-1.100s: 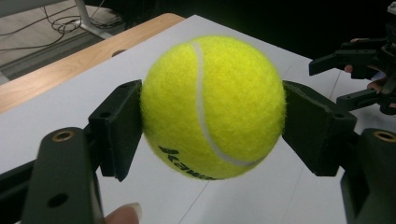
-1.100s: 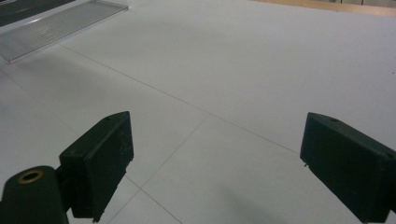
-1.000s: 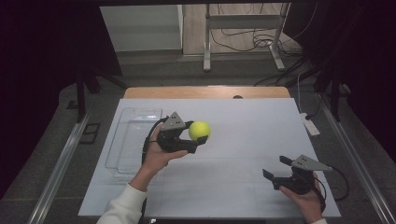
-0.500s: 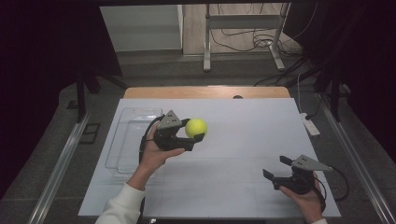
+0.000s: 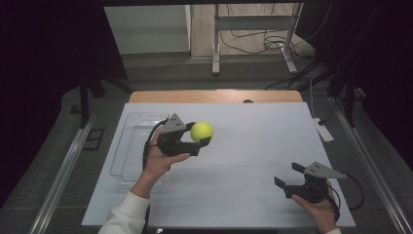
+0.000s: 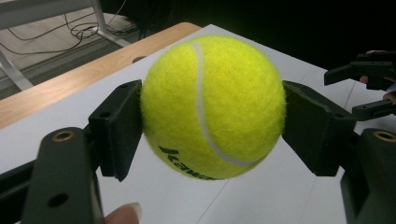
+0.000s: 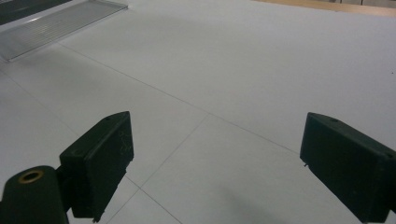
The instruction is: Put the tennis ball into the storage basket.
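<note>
A yellow tennis ball (image 5: 201,131) hangs above the white table, clamped between the jaws of my left gripper (image 5: 198,139). In the left gripper view the ball (image 6: 212,107) has a black pad pressed on each side, and the left gripper (image 6: 212,126) points toward the table's far right. My right gripper (image 5: 287,181) rests low near the front right corner, held by a hand. Its jaws stand wide apart with nothing between them, as the right gripper view (image 7: 215,168) shows over bare table.
A clear plastic tray (image 5: 131,146) lies on the left part of the table, also seen far off as the tray (image 7: 51,25) in the right gripper view. A wooden edge (image 5: 214,96) borders the far side. A white power strip (image 5: 324,130) lies by the right edge.
My left hand has drifted slightly to the left and away with the ball. The right gripper has kept still.
</note>
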Motion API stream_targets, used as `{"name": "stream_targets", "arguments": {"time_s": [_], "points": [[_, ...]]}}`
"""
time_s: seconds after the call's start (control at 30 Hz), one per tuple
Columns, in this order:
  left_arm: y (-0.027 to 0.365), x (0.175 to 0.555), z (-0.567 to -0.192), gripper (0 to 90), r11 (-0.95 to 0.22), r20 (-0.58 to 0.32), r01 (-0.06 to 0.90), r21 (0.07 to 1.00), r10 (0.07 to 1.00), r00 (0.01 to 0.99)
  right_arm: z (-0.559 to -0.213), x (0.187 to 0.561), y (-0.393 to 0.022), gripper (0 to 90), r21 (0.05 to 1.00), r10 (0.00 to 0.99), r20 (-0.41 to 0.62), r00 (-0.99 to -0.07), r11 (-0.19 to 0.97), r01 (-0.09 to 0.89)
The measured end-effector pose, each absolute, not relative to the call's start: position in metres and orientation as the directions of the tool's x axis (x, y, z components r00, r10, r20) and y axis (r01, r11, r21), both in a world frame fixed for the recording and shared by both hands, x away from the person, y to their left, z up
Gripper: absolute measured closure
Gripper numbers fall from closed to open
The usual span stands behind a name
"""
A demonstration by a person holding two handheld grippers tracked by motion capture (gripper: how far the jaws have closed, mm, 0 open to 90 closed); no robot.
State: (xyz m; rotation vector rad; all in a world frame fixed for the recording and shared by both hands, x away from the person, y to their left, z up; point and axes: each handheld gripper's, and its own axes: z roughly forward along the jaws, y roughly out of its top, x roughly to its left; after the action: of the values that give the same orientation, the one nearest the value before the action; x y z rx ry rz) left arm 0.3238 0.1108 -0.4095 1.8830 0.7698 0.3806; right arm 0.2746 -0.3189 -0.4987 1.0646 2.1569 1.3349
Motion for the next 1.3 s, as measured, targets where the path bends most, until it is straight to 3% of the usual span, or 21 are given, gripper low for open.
{"name": "stream_targets", "arguments": {"time_s": [1.3], "points": [[0.140,0.327,-0.400,26.3,-0.224,-0.065,0.330,0.917,0.732,0.678,-0.499,0.275,-0.319,9.9,0.880,0.768,0.060,-0.637,0.261,0.398]]}}
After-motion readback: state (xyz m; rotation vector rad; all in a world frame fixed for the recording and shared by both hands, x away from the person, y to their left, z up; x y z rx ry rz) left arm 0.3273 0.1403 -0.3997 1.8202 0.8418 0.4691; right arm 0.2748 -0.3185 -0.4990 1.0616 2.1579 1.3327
